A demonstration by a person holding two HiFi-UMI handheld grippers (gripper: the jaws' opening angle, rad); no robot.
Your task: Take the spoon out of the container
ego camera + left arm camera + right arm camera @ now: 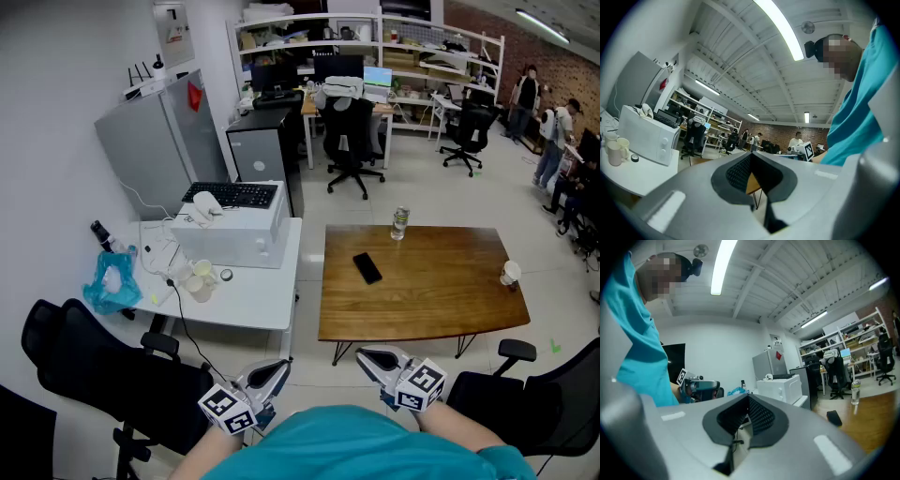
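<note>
No spoon can be made out in any view. Pale cups (199,279) stand on the white table (253,305) and show again as cups (616,149) in the left gripper view; a small white cup (510,273) sits at the right end of the wooden table (422,295). My left gripper (279,367) and right gripper (364,356) are held close to the body, above the floor, short of both tables. Each is shut with nothing between its jaws, as the left gripper (751,155) and the right gripper (748,397) show in their own views.
A white microwave (239,230) with a keyboard (232,194) on top stands on the white table. A black phone (367,267) and a bottle (400,223) lie on the wooden table. Black chairs (103,370) flank me; a blue bag (112,284) sits at left.
</note>
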